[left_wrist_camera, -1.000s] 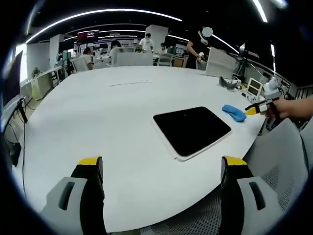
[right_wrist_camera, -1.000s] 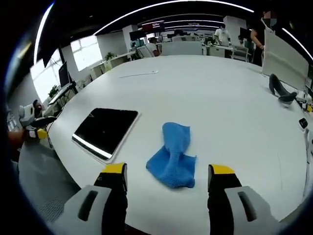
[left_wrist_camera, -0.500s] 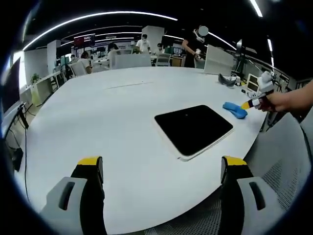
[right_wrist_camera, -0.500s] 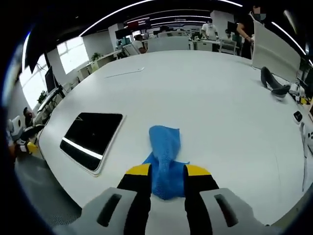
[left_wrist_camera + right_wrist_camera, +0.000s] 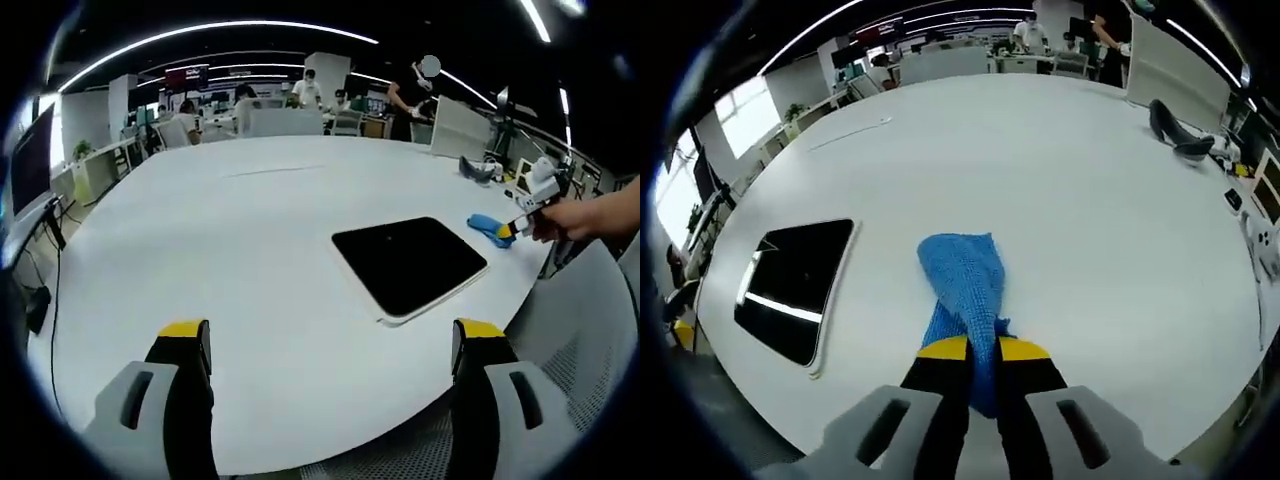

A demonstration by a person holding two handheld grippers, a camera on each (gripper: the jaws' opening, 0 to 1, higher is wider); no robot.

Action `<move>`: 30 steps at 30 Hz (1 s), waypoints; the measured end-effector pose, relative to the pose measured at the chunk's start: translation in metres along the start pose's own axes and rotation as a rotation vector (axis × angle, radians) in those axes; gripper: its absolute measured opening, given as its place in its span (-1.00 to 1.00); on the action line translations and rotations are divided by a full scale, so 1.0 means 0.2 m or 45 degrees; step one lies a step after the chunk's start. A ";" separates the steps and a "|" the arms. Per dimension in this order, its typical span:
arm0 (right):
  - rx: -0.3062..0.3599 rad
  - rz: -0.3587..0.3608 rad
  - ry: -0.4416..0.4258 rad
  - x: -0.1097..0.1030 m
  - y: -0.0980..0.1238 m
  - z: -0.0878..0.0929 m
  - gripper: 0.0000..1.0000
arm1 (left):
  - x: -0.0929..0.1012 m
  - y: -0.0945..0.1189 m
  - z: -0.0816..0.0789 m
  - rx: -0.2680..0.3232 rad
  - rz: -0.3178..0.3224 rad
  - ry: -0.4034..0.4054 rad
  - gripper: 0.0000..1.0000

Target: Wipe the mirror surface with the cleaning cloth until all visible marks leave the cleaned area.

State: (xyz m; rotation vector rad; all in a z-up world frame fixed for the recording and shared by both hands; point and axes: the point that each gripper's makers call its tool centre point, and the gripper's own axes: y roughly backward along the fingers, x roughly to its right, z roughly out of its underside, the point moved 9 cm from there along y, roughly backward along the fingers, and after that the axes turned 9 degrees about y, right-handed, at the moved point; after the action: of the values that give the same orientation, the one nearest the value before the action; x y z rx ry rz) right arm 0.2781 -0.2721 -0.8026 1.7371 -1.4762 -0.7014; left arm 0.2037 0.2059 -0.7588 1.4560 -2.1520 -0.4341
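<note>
The mirror (image 5: 410,264) is a dark rectangular slab with a white rim, lying flat on the big white table (image 5: 220,250); in the right gripper view the mirror (image 5: 792,287) lies to the left. A blue cleaning cloth (image 5: 965,290) stretches away from my right gripper (image 5: 982,352), whose yellow-tipped jaws are shut on the cloth's near end. In the left gripper view the blue cloth (image 5: 487,229) lies beyond the mirror's right side, with the right gripper (image 5: 510,230) and a hand at it. My left gripper (image 5: 330,335) hovers open at the table's near edge, nothing between its jaws.
A dark curved object (image 5: 1175,128) and small devices (image 5: 1262,240) lie near the table's far right edge. A thin white strip (image 5: 850,133) rests far across the table. Mesh chair backs (image 5: 560,340) stand by the near edge. People and desks fill the background.
The right gripper went from open around the cloth to shut on its near end, and its view has come in closer over the cloth. The left gripper's view shifted slightly; it stays open.
</note>
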 end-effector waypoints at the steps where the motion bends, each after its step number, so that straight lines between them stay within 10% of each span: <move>1: 0.001 -0.002 -0.007 0.00 0.00 0.00 -0.93 | 0.01 -0.01 0.00 -0.011 0.012 -0.039 0.98; 18: 0.102 -0.176 -0.161 -0.08 0.10 -0.29 -0.97 | 0.02 -0.02 0.01 -0.021 0.040 -0.030 0.98; 30: 0.005 -0.257 -0.136 -0.39 -0.13 -0.49 -0.95 | -0.01 0.00 -0.02 0.050 -0.035 -0.071 0.98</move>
State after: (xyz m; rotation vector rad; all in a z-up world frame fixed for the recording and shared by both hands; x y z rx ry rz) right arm 0.3567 -0.1763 -0.7713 1.8949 -1.3842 -0.9094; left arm 0.2079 0.2077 -0.7557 1.5137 -2.1977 -0.4498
